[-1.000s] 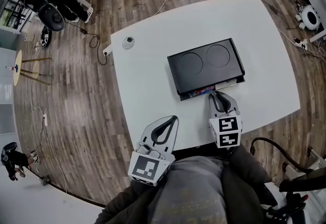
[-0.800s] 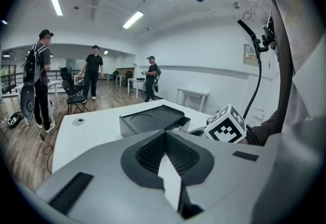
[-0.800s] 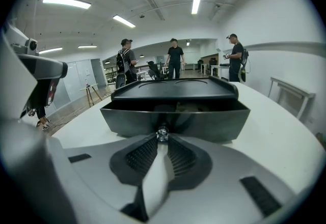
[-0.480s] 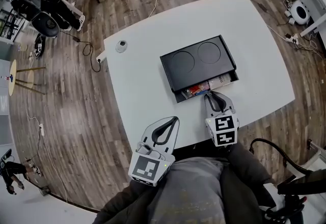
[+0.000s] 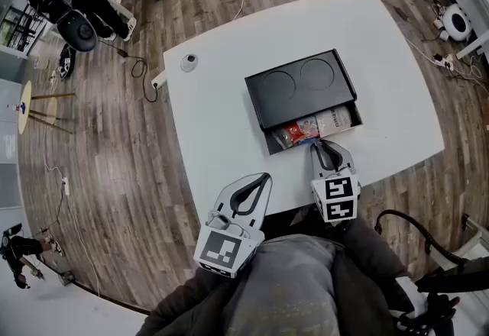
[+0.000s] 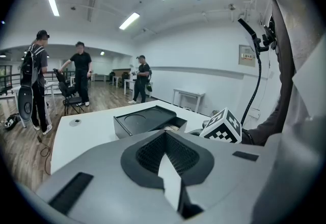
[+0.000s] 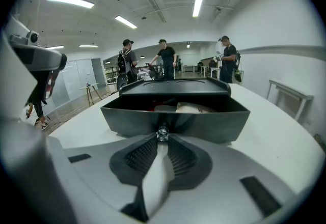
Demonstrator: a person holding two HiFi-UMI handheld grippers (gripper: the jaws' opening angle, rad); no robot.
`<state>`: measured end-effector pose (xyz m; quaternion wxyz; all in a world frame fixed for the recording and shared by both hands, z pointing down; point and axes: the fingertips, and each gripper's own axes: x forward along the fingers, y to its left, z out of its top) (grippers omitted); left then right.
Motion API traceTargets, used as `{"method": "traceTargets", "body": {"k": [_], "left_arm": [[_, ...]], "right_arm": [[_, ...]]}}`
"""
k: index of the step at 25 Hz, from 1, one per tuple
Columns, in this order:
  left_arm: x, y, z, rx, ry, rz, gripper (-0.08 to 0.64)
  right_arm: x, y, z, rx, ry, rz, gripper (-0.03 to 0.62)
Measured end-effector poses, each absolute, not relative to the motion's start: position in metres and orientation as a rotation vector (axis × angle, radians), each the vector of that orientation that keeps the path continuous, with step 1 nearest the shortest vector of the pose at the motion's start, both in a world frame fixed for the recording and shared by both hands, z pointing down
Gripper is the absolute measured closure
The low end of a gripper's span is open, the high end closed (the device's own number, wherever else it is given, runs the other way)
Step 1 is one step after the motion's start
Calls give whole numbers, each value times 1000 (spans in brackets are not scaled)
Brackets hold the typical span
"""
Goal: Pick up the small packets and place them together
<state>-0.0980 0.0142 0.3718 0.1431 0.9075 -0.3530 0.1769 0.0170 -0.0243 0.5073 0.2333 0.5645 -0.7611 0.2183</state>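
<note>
Right gripper view: knob (image 7: 162,134) between fingers (image 7: 142,156)

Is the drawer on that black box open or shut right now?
Open: drawer juts out from the box, packets showing inside; right claw shut on its knob.

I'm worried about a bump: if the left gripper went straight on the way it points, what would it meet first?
The left gripper tilts slightly down, so probably the white table top first, short of the black drawer box; depth is unclear.
</note>
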Motion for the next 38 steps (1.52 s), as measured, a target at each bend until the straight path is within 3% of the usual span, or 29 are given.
{"method": "traceTargets", "body": {"k": [38], "left_arm": [[-77, 71, 359, 2647, -1009, 493, 557]], "right_arm": [[23, 42, 506, 1515, -2103, 594, 523]]}}
